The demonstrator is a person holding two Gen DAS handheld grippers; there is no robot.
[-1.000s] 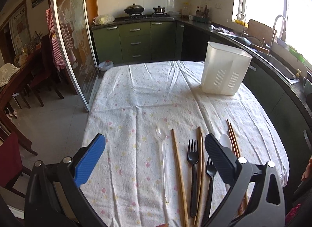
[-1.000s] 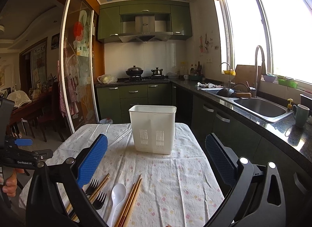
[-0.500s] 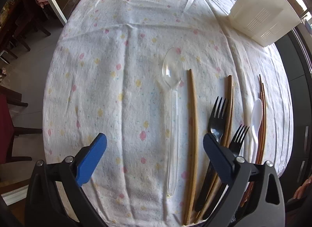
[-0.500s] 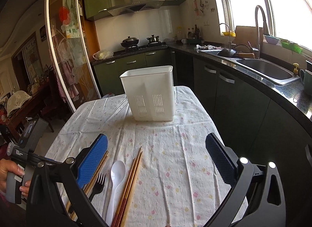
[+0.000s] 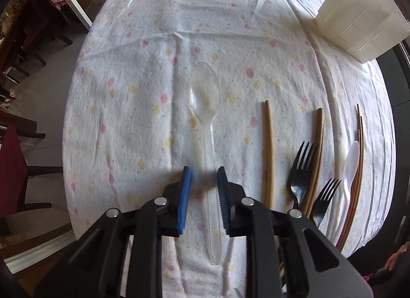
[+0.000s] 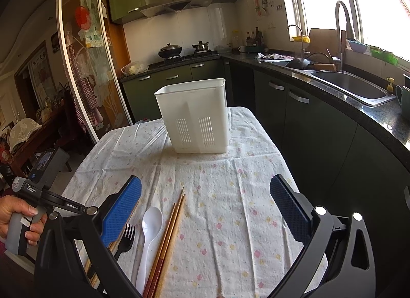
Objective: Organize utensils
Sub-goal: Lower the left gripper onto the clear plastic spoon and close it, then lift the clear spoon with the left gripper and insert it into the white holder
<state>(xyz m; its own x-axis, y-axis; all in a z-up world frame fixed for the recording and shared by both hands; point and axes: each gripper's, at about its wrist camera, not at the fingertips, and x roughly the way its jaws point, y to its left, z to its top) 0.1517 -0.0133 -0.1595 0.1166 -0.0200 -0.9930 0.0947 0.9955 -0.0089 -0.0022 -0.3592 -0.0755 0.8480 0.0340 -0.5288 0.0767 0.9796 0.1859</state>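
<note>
— What's right under you?

— My left gripper [image 5: 204, 179] points down over the clear plastic spoon [image 5: 206, 129]. Its jaws are closing, and the spoon's handle runs up between the two pads. I can see a sliver of cloth on each side of the handle, so the pads are not pressing on it yet.

— And relative to that clear spoon, where are the rest?

— All lie to its right on the flowered tablecloth [image 5: 128, 93]. Nearest is a single brown chopstick [image 5: 269, 152]. Past that is a black fork [image 5: 301, 170] lying against a pair of brown chopsticks [image 5: 316, 159], then a second black fork [image 5: 324, 200] lower down. Farthest right are the white spoon [image 5: 349, 167] and two reddish-tipped chopsticks [image 5: 358, 170] just beside it.

— Your other side?

— My right gripper [image 6: 205, 211] hangs with its jaws spread wide, nothing between them, above the cloth right of the white spoon. From there I see a hand [image 6: 18, 218] holding the left gripper's grip.

— And beyond the clear spoon?

— The white utensil holder [image 5: 358, 21] stands upright, well beyond the spoon's bowl and off to the right, near the table's far edge. Behind it run the green cabinets [image 6: 179, 85], and the sink [image 6: 351, 85] along the window side.
</note>
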